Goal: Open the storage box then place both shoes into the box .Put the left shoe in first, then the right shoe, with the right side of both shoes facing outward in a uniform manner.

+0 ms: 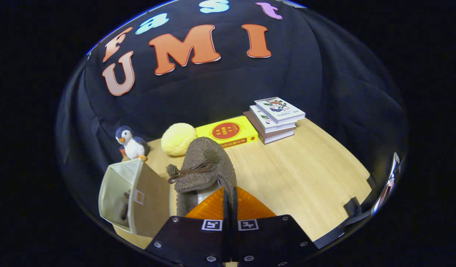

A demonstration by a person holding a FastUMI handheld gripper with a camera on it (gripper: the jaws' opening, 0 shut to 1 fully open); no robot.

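Fingers of the gripper [230, 202] are pressed nearly together, pinching the heel rim of the brown shoe [205, 174], which stands just ahead of them. Risk: the thin pinch may let it twist or drop. The storage box [133, 196] sits open beside it, something dark inside.

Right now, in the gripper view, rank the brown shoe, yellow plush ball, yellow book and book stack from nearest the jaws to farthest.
1. Brown shoe: held in the gripper, jaws shut on its rim.
2. Yellow plush ball: beyond the shoe.
3. Yellow book: behind the ball.
4. Book stack: farthest, by the wall.
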